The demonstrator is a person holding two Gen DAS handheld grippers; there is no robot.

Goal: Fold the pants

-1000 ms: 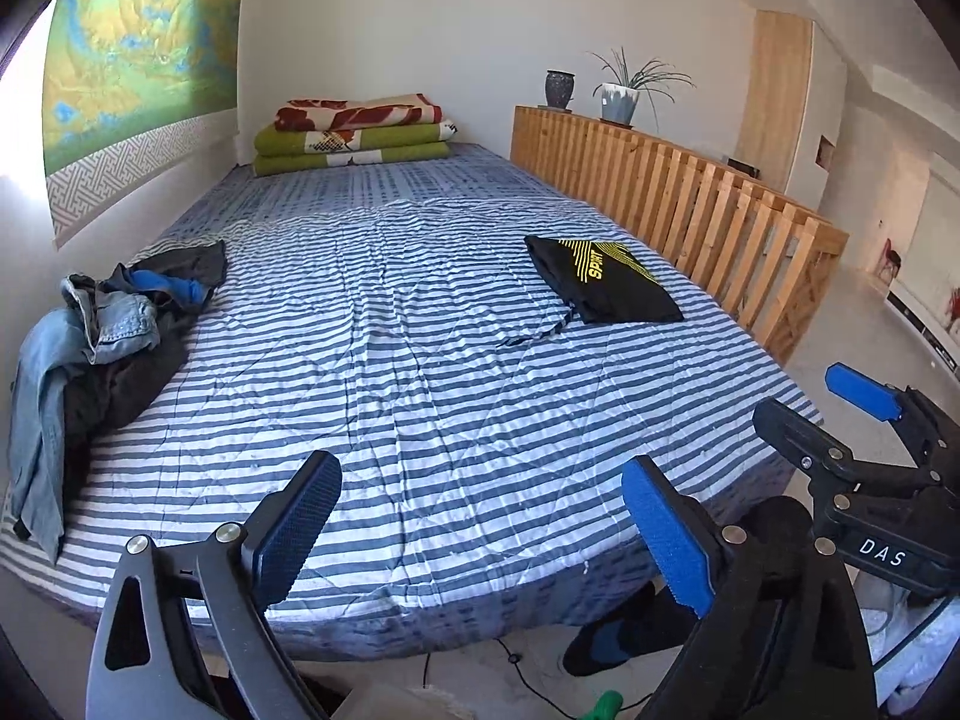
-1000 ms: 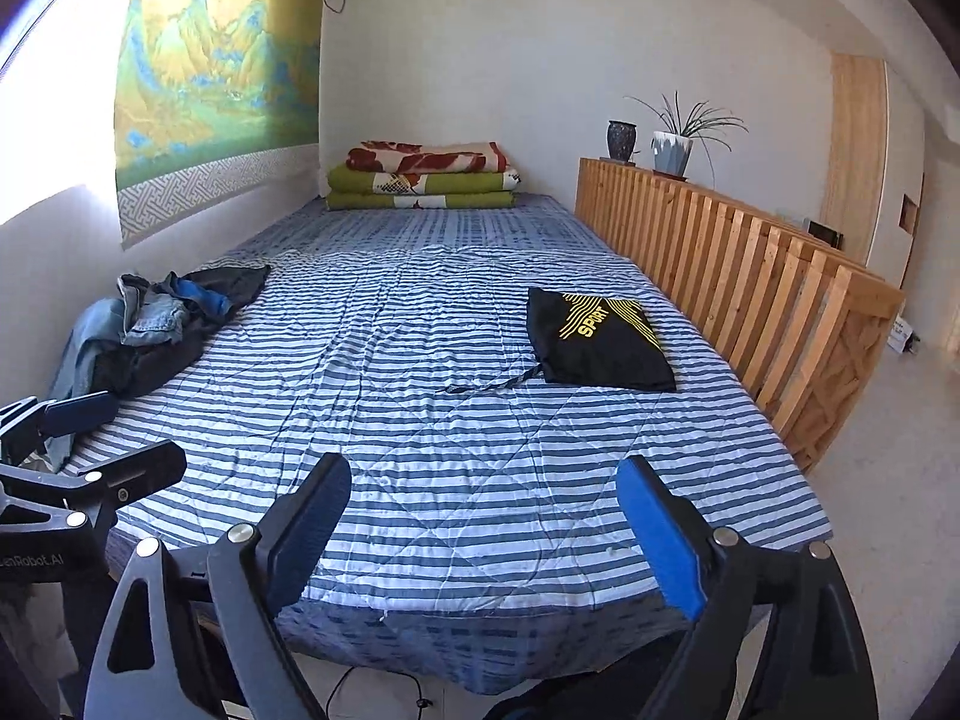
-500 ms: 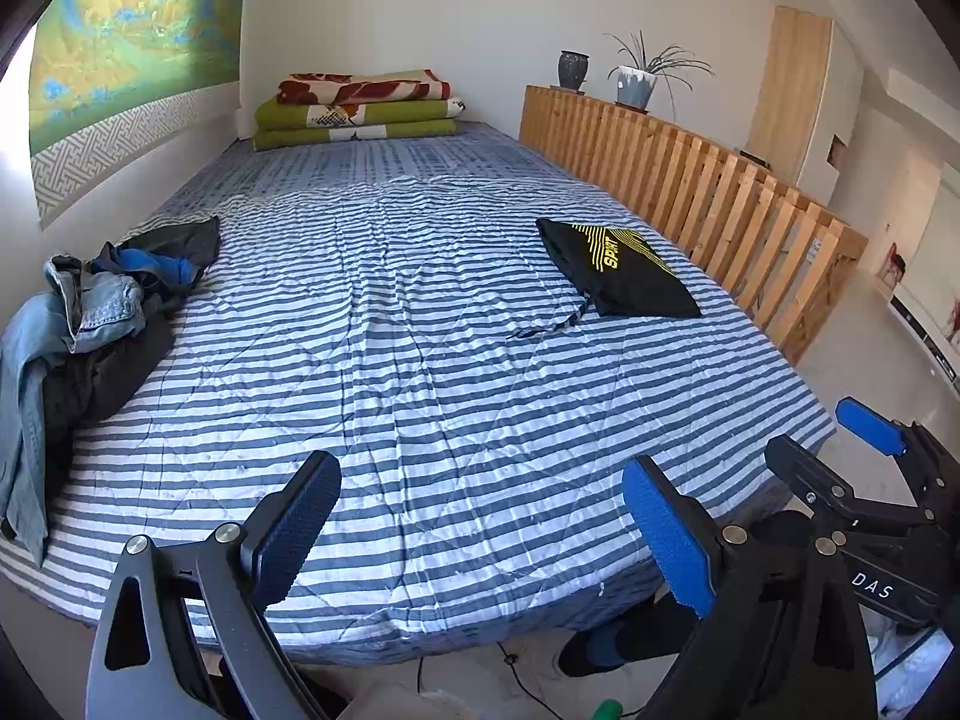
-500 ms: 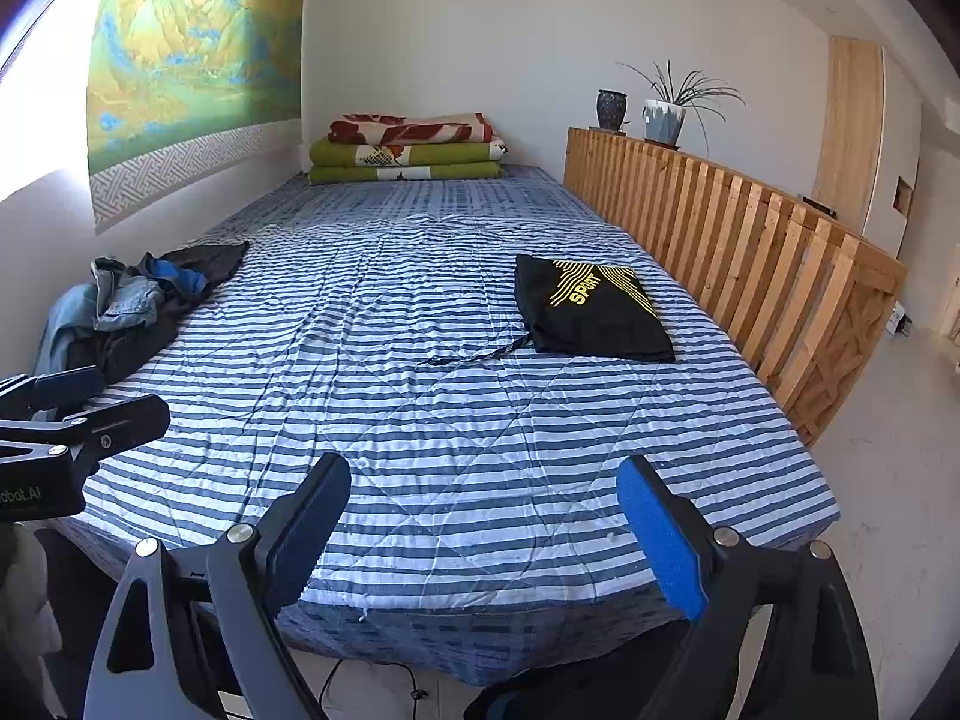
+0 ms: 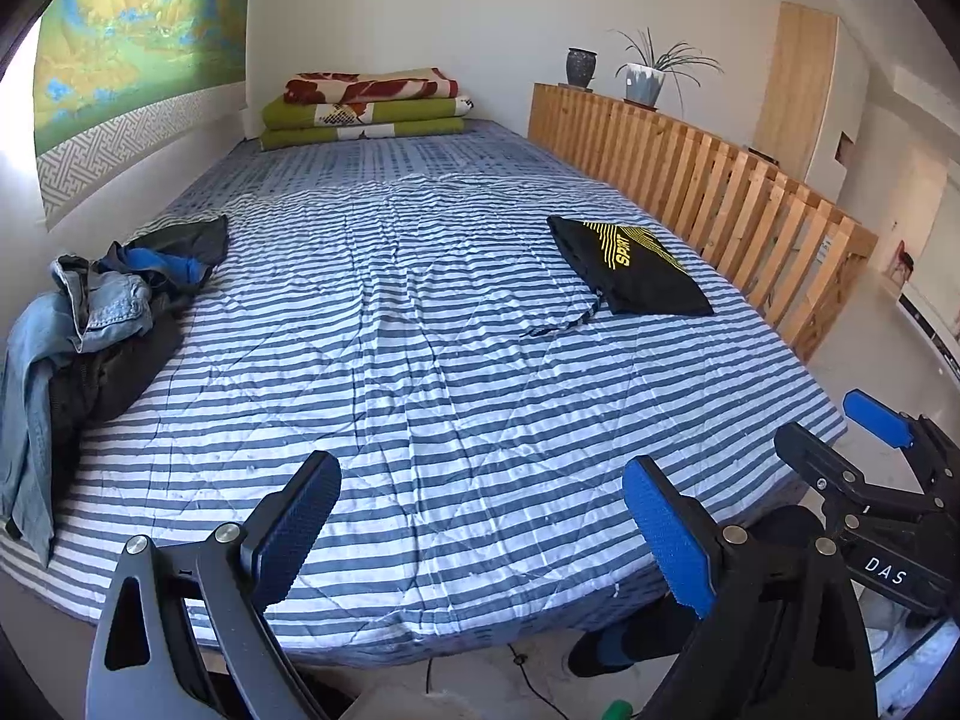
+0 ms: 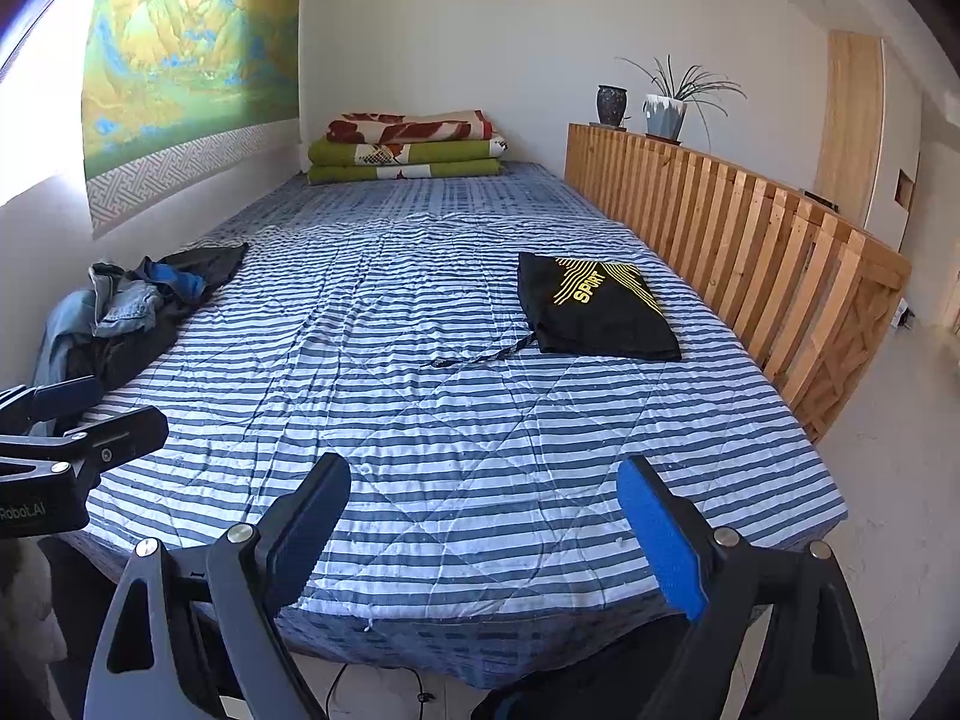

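Note:
A folded black garment with yellow "SPORT" lettering [image 5: 630, 267] [image 6: 597, 309] lies on the right side of the striped bed [image 5: 420, 360] [image 6: 480, 432], its drawstring trailing left. At the bed's left edge sits a heap of unfolded clothes [image 5: 90, 324] [image 6: 129, 312]: blue denim, black fabric and something bright blue. My left gripper [image 5: 480, 534] hovers open at the bed's near edge, holding nothing. To its right, my right gripper [image 6: 483, 525] is open and empty too, also visible in the left wrist view [image 5: 876, 450]. The left gripper [image 6: 78, 414] shows at the left in the right wrist view.
Folded green and red blankets [image 5: 366, 105] are stacked at the far end by the wall. A wooden slatted rail [image 5: 720, 180] runs along the bed's right side, with a vase and a potted plant [image 5: 645, 75] on top. A person's dark-socked foot [image 5: 606, 648] stands on the floor below.
Both grippers have risen and come slightly closer over the bed's near edge, so the bed sits lower and larger in both views. Nothing on the bed has moved.

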